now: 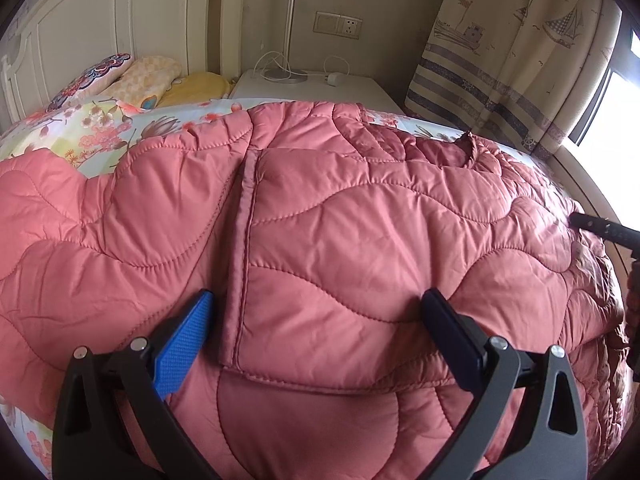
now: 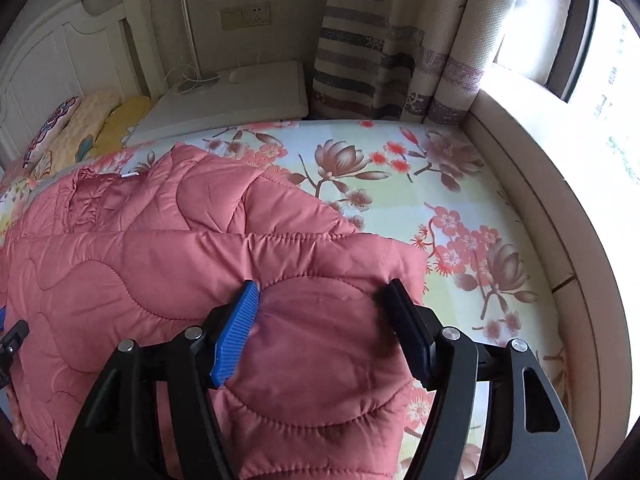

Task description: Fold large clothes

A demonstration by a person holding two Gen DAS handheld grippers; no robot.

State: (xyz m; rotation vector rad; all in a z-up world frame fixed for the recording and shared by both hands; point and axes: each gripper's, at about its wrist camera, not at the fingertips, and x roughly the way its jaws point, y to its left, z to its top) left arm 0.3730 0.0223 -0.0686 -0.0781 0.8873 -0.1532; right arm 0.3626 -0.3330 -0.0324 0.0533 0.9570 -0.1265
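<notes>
Lying on bed: pink quilted jacket (image 1: 320, 216), spread over the floral sheet (image 2: 460, 208); it covers most of the near part of the bed, and the sheet lies bare toward the window-side edge.
Headboard end: pillows (image 1: 132, 80) stacked against the white headboard (image 1: 100, 20), at the far left corner of the bed.
Left claw (image 1: 320, 320): jaws wide apart, hovering over the jacket near its front placket (image 1: 242, 248); blue pad on one finger, dark pad on the other; nothing gripped.
Nightstand (image 1: 304, 90): white, beyond the far edge of the bed; lamp base and white cable on top.
Right claw (image 2: 322, 312): jaws partly open, quilted fabric at the jacket's right edge sits between them; pads do not appear to press it.
Curtain (image 2: 380, 60): striped, far right, beside the window.
</notes>
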